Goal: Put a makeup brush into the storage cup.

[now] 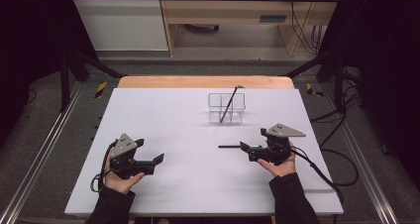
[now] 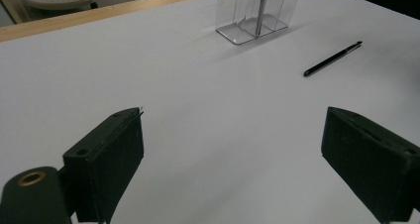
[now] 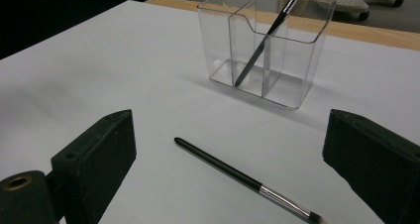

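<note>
white table [image 1: 163,120]: brush [image 3: 242,177] lies btwn open right gripper [image 3: 233,159] jaws.

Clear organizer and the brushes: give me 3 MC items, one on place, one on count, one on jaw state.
1. Where does the loose brush lie?
A. Flat on the white table, ahead of the right gripper
B. Inside the clear organizer
C. Across the left gripper

2. How many brushes show in all?
A. One
B. Two
C. Four

3. How do the right gripper's jaws stand?
A. Shut on the brush
B. Shut on nothing
C. Open, with the brush lying on the table between them, untouched

Key:
1 A, since the right gripper view shows it lying flat on the table surface.
2 B, one on the table and a standing brush leaning in the organizer.
3 C, both jaws stand wide apart and clear of the brush.
</note>
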Tool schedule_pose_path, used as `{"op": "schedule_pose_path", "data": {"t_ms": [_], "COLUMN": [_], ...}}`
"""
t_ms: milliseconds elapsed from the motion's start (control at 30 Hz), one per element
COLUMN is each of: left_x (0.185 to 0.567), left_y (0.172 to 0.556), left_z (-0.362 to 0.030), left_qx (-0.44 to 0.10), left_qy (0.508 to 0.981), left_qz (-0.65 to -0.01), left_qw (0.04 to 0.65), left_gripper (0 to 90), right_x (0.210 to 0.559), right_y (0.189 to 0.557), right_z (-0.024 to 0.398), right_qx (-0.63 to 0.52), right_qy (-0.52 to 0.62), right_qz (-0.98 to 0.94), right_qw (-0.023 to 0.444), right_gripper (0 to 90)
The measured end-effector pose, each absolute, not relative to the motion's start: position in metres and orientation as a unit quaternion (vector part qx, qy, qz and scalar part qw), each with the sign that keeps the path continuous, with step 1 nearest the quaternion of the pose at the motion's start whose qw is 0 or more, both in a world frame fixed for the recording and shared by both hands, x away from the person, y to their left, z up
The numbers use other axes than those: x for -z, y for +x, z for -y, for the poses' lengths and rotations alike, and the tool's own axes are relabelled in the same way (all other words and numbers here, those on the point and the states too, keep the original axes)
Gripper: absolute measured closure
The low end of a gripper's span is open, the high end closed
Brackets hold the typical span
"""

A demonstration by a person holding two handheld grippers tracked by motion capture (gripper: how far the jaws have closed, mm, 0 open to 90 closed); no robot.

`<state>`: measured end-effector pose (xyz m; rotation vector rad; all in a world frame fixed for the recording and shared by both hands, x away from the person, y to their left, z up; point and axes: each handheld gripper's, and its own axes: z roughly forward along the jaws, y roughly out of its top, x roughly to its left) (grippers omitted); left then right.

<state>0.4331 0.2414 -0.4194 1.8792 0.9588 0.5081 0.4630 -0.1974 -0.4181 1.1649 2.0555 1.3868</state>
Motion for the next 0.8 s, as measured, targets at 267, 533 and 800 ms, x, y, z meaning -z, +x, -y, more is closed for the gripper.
{"op": "schedule_pose_path", "data": {"t_ms": [267,533,800], "left_x": [0.42,0.423,0.425], "left_y": [0.434,0.437,0.438], "left_z": [-0.243,-0.244,-0.241], "left_qx": [-0.209,-0.211,-0.216], "left_qy": [0.768,0.77,0.774], "left_qz": [-0.392,-0.396,-0.395], "left_qw": [0.462,0.454,0.445], "left_gripper": [8.3,8.3,8.3], "right_x": [0.422,0.431,0.448], "right_y": [0.464,0.473,0.491], "right_z": [0.198,0.19,0.182], "right_qx": [-0.486,-0.471,-0.434], "right_qy": [0.417,0.417,0.416], "right_qz": [-0.742,-0.757,-0.78], "right_qw": [0.198,0.18,0.171], "right_gripper": [7.3,9.2,11.6]}}
